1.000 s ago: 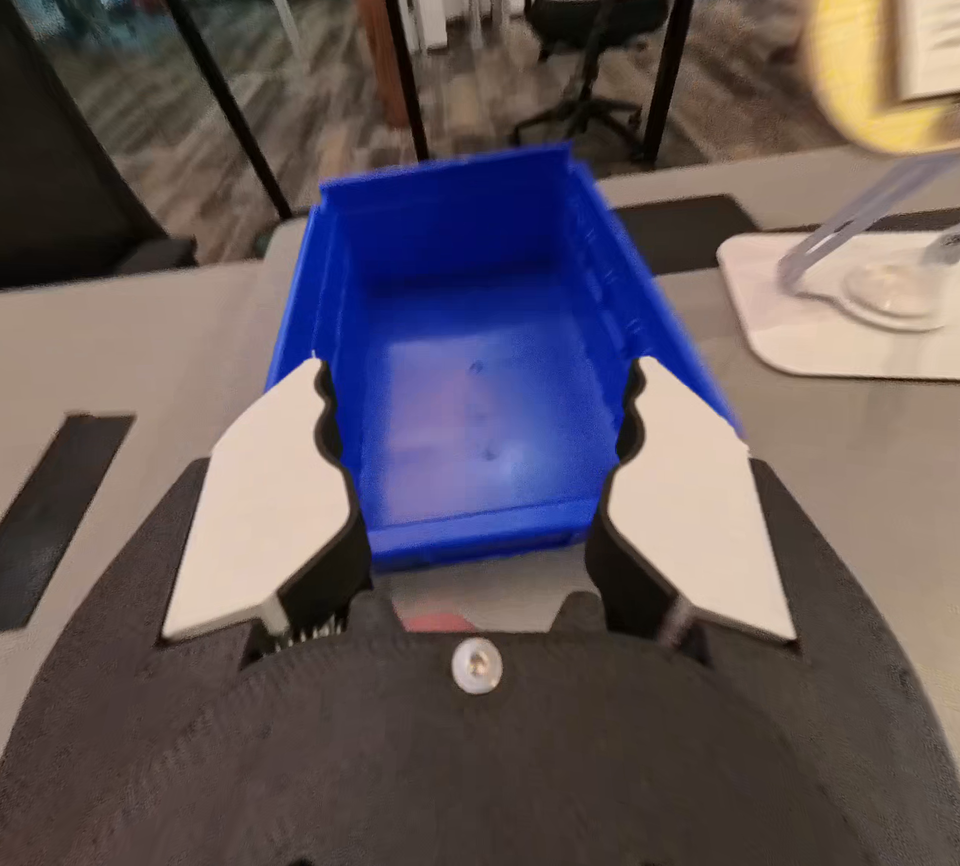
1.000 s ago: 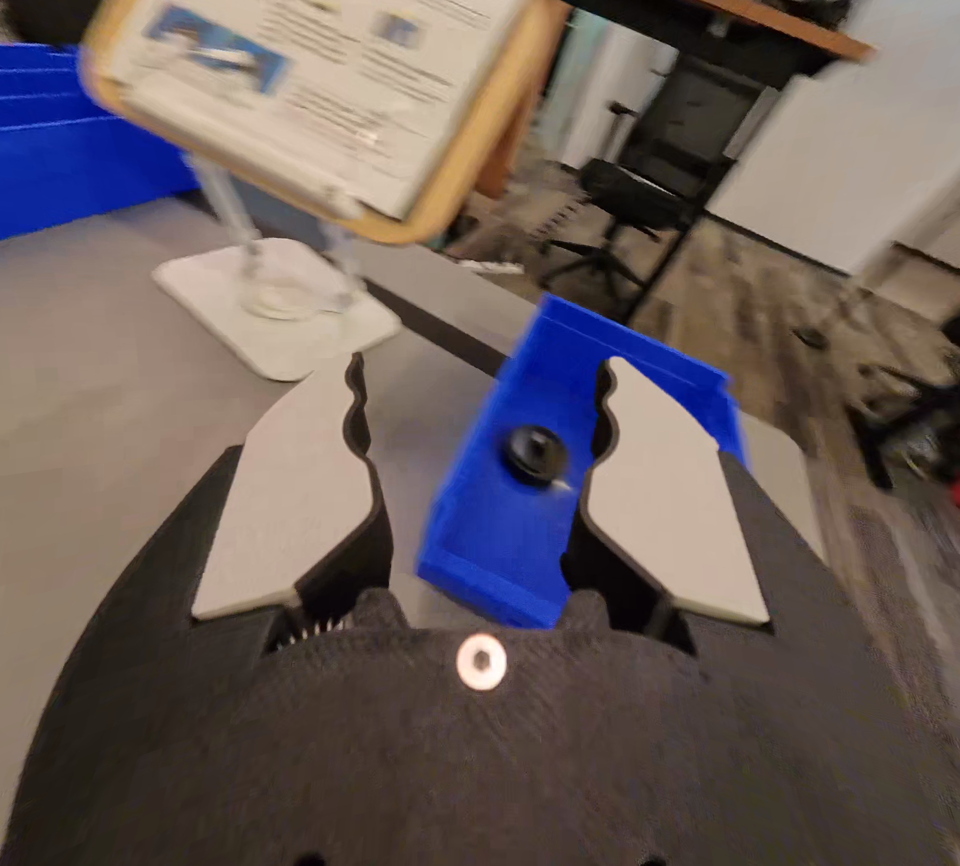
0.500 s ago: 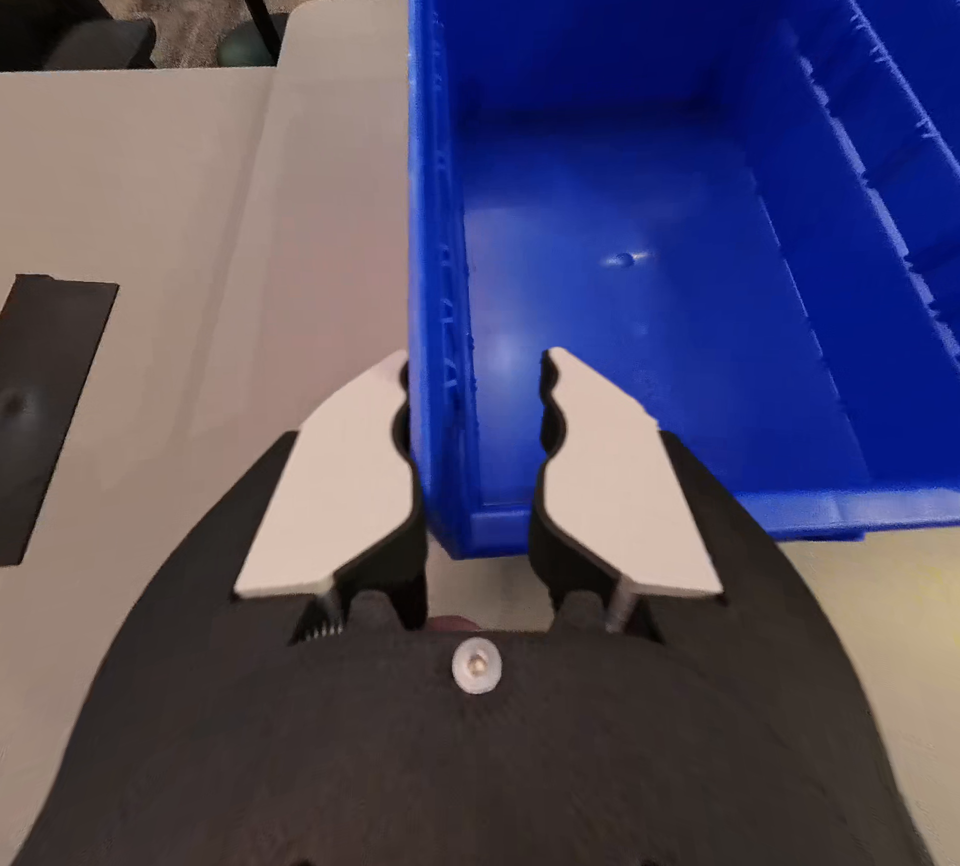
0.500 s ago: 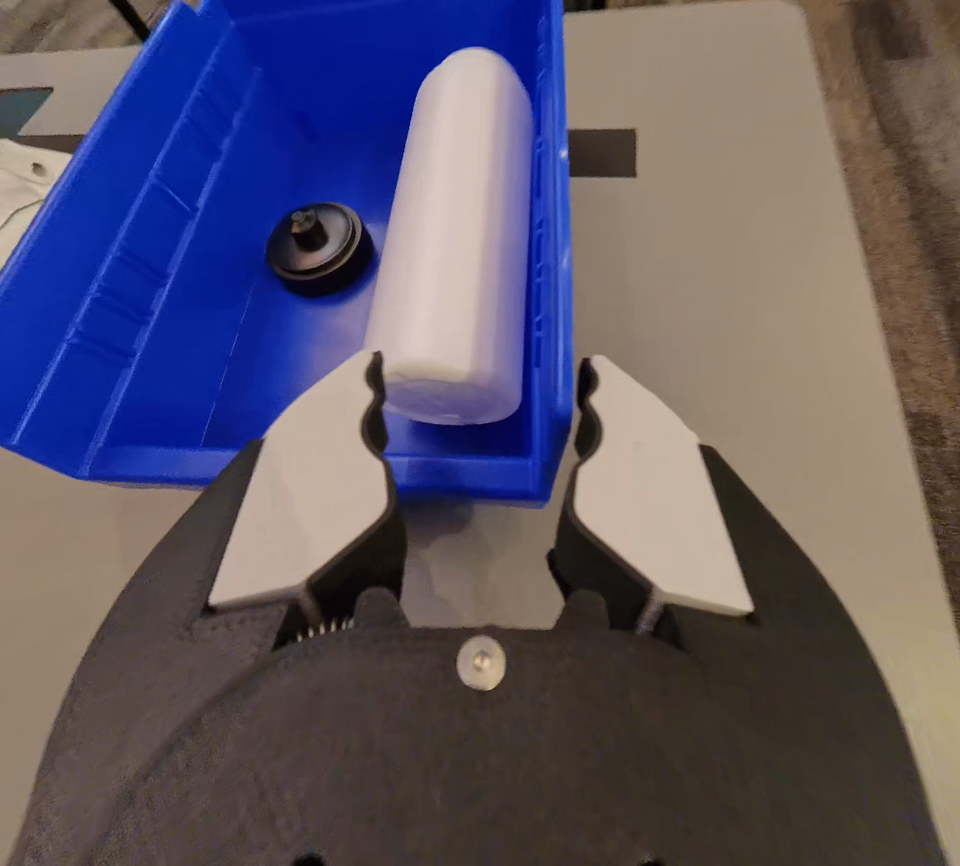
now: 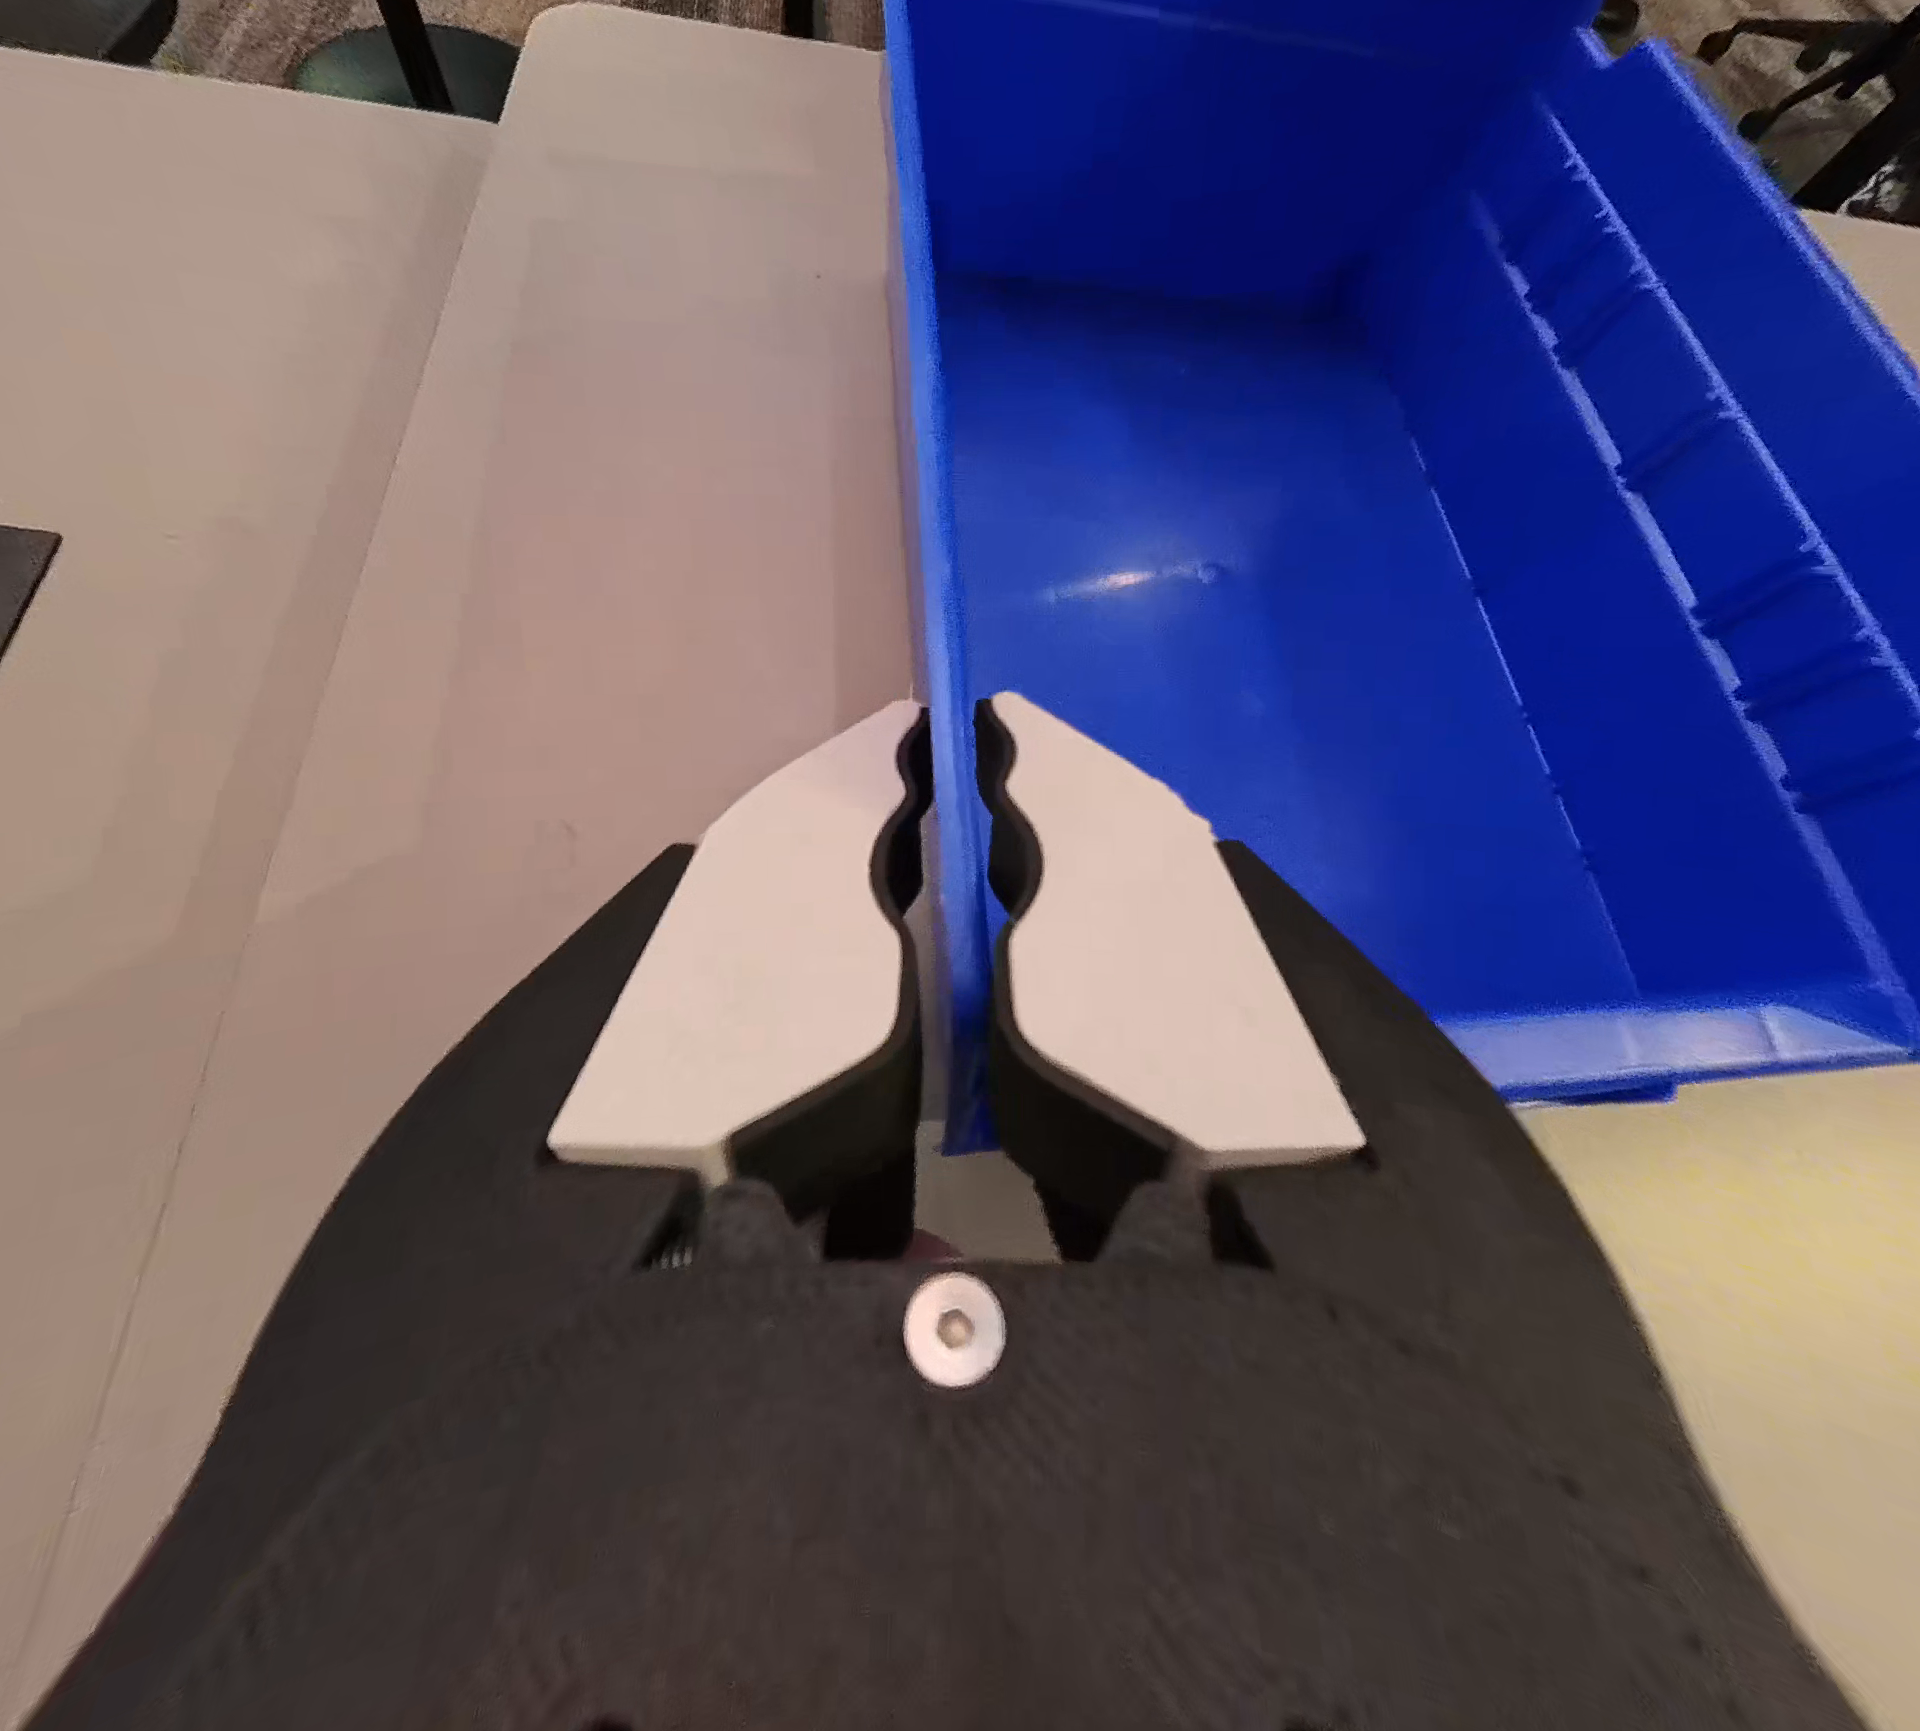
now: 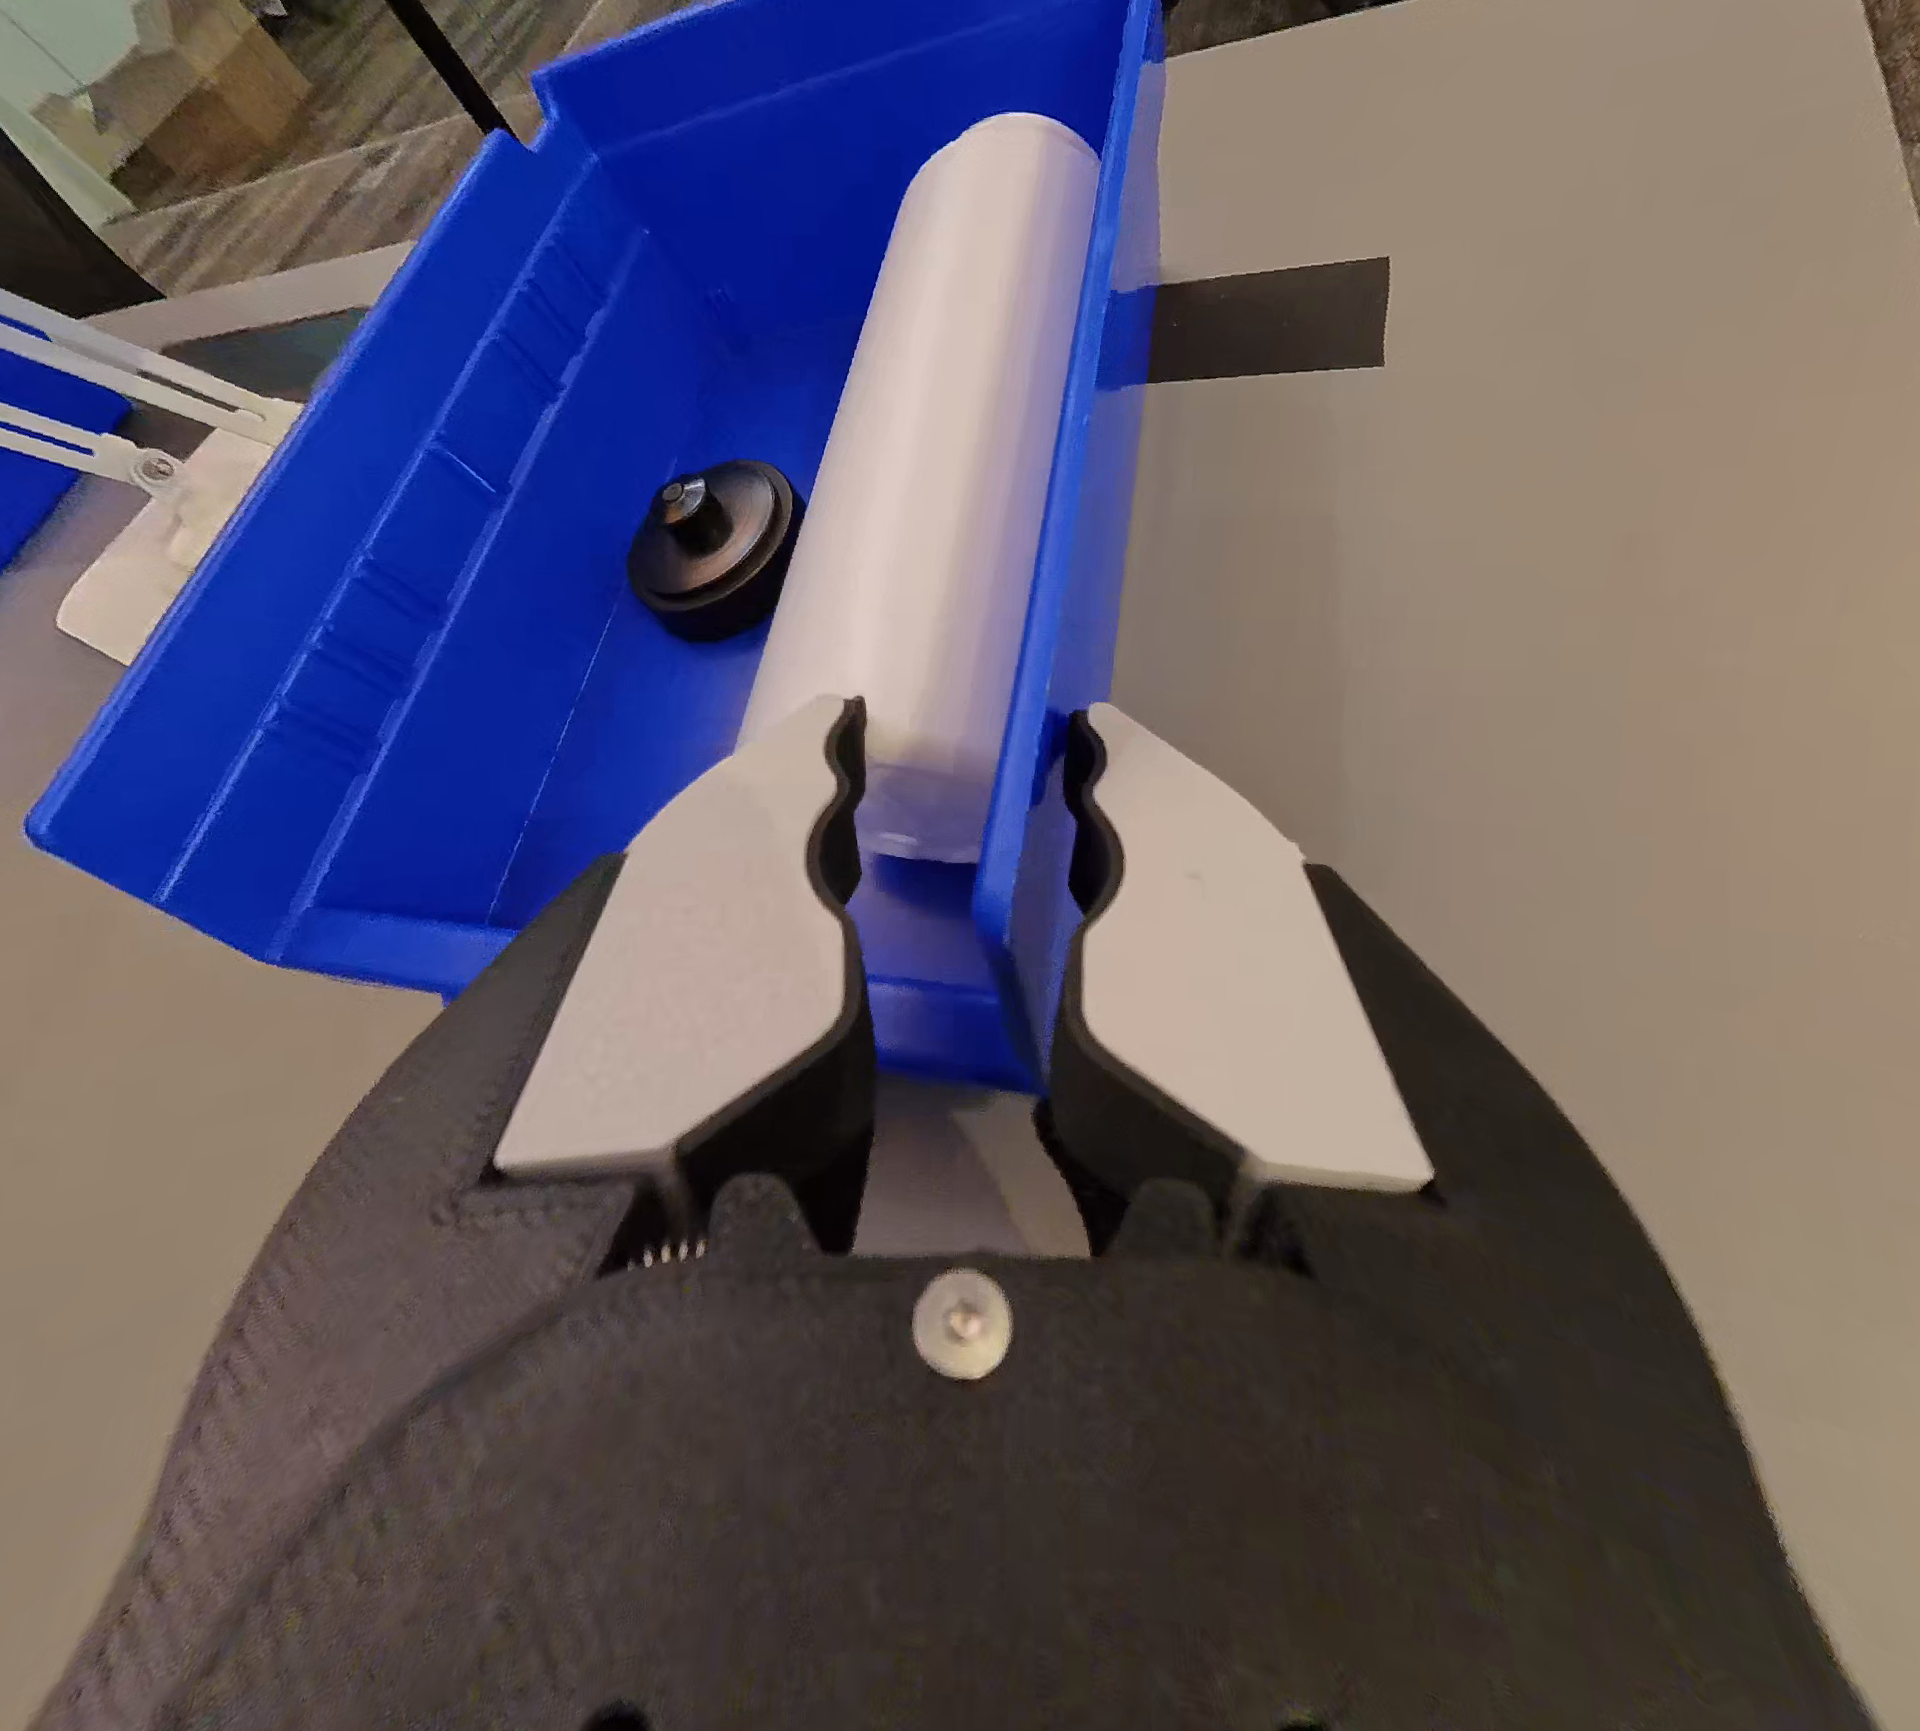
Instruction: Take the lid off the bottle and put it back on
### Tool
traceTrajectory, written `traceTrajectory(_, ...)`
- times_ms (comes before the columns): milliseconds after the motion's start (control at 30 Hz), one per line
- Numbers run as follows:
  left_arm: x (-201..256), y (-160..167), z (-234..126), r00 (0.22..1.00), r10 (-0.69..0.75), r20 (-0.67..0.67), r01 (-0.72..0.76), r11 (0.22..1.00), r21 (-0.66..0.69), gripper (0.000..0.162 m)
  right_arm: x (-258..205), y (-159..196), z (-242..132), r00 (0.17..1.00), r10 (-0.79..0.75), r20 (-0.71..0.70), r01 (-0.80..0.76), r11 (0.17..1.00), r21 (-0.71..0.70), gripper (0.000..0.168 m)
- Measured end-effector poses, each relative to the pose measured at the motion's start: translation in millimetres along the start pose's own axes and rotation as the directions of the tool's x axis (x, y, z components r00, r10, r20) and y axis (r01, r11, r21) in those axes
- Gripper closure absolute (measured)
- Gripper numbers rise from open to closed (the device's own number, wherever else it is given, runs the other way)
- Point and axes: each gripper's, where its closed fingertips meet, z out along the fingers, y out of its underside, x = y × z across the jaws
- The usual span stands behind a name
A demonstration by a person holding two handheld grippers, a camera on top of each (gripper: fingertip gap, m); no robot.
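Note:
In the right wrist view a white bottle lies on its side in a blue bin, against the bin's right wall. A black lid sits loose on the bin floor beside it. My right gripper is open and straddles that right wall: one finger is over the bottle's near end, the other outside the bin. In the left wrist view my left gripper is shut on the left wall of a second, empty blue bin, near its front corner.
Both bins stand on a grey table. A strip of black tape lies right of the bottle's bin. A white stand base sits to its left. Chairs and black posts stand beyond the table's far edge.
Both grippers dropped toward their bins and narrowed. The left jaws closed onto the empty bin's left wall. The right jaws moved over the bottle bin's right wall.

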Motion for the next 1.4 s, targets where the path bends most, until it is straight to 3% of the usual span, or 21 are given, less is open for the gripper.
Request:
traceTrajectory(133, 1, 0, 0, 1.000, 0.017, -0.014, -0.017, 1.000, -0.006, 0.156, 5, -5, -6, 0.996, 0.070, 0.052, -0.074, 0.994, 0.080, 0.147)
traceTrajectory(300, 5, 2, -2, 0.998, 0.035, -0.047, -0.036, 0.999, -0.014, 0.156, 8, -1, -6, 0.998, -0.051, -0.027, 0.051, 0.998, 0.026, 0.157)
traceTrajectory(667, 15, 31, -42, 0.950, 0.159, -0.268, -0.176, 0.984, -0.041, 0.155, -4, 15, -24, 0.989, -0.138, 0.047, 0.139, 0.990, -0.028, 0.158)
traceTrajectory(933, 73, 81, -105, 0.763, 0.199, -0.616, -0.293, 0.954, -0.055, 0.155, -37, 40, -44, 0.947, -0.242, 0.213, 0.262, 0.962, -0.073, 0.160)
traceTrajectory(1100, 119, 112, -138, 0.671, 0.225, -0.707, -0.371, 0.927, -0.057, 0.155, -75, 58, -50, 0.878, -0.300, 0.373, 0.350, 0.934, -0.074, 0.162)
traceTrajectory(1400, 203, 158, -185, 0.429, 0.269, -0.862, -0.518, 0.856, 0.009, 0.154, -161, 80, -28, 0.751, -0.303, 0.587, 0.413, 0.909, -0.060, 0.162)
